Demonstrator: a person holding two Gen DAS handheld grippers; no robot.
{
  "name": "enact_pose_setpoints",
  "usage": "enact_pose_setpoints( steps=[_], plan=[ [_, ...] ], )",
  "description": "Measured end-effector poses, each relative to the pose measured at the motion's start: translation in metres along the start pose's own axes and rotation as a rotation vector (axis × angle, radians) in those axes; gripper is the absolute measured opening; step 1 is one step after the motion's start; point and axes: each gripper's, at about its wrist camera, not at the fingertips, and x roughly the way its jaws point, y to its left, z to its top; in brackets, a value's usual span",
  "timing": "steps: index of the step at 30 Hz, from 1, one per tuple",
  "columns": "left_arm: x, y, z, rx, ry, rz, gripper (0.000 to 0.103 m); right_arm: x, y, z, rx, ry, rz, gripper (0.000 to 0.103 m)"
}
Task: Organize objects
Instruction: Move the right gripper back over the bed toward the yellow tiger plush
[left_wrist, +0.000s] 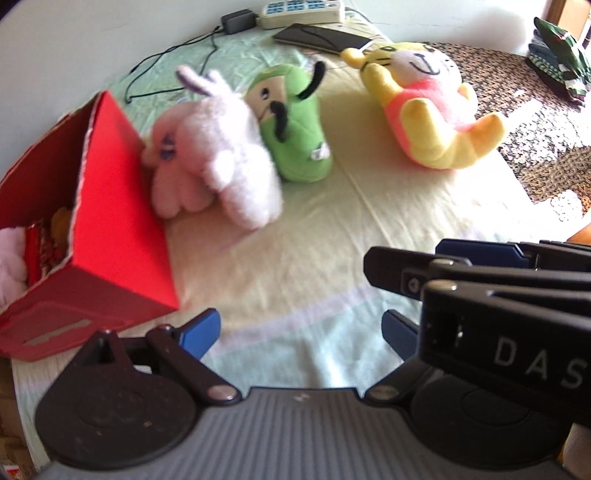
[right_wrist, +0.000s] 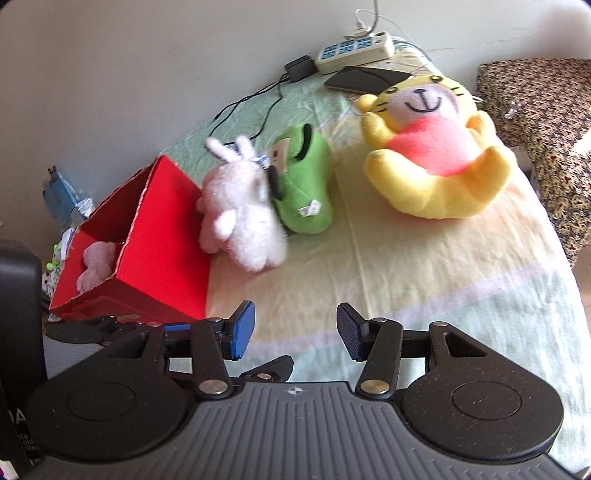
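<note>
Both tongs empty, short of the toys by the red box.

Left tongs (left_wrist: 299, 332) spread wide, right tongs (right_wrist: 295, 332) about half open, nothing held. Beyond and left of both: white rabbit (right_wrist: 243, 214) against red box (right_wrist: 162, 236), long axis running away; left tongs seemingly nearer the box.

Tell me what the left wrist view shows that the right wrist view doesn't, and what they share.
Only the left wrist view: folded green striped clothes at the far right, and red and orange items inside the red cardboard box beside a pink plush.

Only the right wrist view: floor clutter with a blue packet beyond the box.

Both: the box, the white fluffy rabbit plush leaning against the green plush toy, the yellow tiger plush in a pink top, the white power strip and the black phone. Both grippers are open and empty.
</note>
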Motion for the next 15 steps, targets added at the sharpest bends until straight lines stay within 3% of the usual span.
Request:
enact_pose_setpoints(
  steps=[9, 15],
  plan=[
    [-0.001, -0.028, 0.041, 0.074, -0.088, -0.113, 0.095, -0.021, -0.051, 0.015, 0.121, -0.078, -0.061, 0.054],
    [0.004, -0.041, 0.076, 0.065, -0.122, -0.208, 0.095, -0.040, -0.097, 0.037, 0.245, -0.147, -0.067, 0.054]
  ],
)
